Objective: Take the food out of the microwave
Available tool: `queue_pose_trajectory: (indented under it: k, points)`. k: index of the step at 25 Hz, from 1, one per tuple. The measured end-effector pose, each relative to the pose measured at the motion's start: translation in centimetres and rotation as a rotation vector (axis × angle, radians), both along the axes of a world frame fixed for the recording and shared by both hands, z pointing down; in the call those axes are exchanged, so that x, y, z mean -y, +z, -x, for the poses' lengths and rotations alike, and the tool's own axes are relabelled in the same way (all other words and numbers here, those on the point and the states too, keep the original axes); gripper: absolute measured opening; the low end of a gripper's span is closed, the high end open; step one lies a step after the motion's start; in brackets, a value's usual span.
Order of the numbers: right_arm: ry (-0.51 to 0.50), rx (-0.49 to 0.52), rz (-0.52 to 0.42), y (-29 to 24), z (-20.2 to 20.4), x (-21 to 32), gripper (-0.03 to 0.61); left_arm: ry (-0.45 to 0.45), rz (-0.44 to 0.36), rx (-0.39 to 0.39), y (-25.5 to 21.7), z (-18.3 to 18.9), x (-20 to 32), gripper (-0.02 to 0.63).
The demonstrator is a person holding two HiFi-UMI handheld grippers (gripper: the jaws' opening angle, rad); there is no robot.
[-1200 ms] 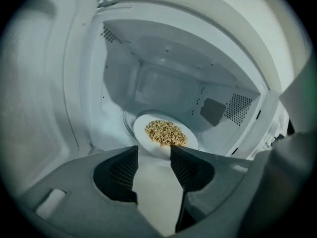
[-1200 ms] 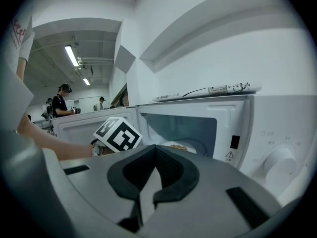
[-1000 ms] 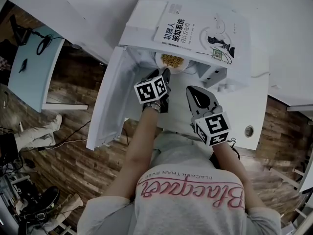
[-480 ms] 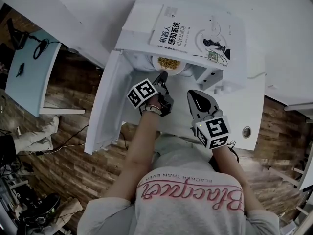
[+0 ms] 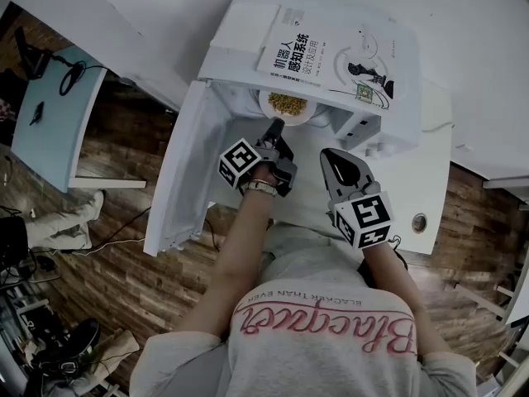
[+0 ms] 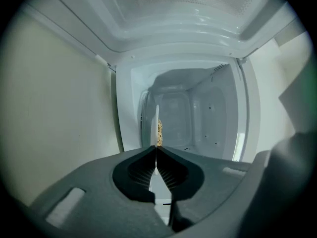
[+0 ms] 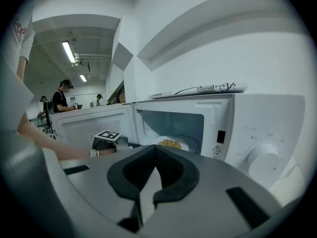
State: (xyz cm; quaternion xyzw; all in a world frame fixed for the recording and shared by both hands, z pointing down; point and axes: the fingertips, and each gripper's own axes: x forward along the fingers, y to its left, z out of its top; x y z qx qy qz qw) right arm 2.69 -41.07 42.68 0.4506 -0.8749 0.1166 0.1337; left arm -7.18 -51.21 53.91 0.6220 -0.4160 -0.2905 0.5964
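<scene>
1. Left gripper (image 5: 275,127): reaches into the open microwave (image 5: 240,23), rolled on its side. Has just been closing its jaws and pinches the near rim of the plate (image 5: 310,112), with the thin white edge caught between the pads.
2. Right gripper (image 5: 329,154): hangs outside the cavity, just beside the left 1, on the control-panel side. Keeps apart from the plate, jaws pressed together on nothing.
3. Food (image 5: 288,102): sits as a yellowish heap on the plate, inside the cavity near the front of the opening. Not out yet.
4. Surroundings: shows door (image 5: 186,172) swung wide at the left of the head view and book (image 5: 331,52) lying on top of the microwave.
5. Step in hand, as a judgement: looks like grasp made, pull-out not begun, so 1 of roughly 3 stages done (grasp, withdraw, set down).
6. Next move probably calls for a straight pull back toward the body, with the plate held level and clear of the opening's edges and the door.
7. Risk, judged: holds by 1 rim only, so may let the far side sag and spill loose grains. Needs a firm pinch and slow travel. Leaves the right gripper free to take the opposite rim once outside.
</scene>
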Motion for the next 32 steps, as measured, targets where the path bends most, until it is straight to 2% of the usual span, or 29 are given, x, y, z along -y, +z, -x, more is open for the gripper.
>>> queue_pose_trajectory:
  k: [15,24,32]
  points:
    - [-0.008,0.036,-0.032,-1.1,0.2,-0.4,0.011,0.07,-0.095,0.023,-4.5,-0.9,-3.7,0.009]
    - [0.014,0.074,-0.077,-2.7,-0.2,-0.7,0.011,0.073,-0.108,-0.042,-7.3,-0.1,-8.7,0.009]
    - [0.023,0.114,-0.118,-4.5,-0.3,-1.1,0.011,0.045,-0.172,-0.125,-10.6,0.3,-12.6,0.009]
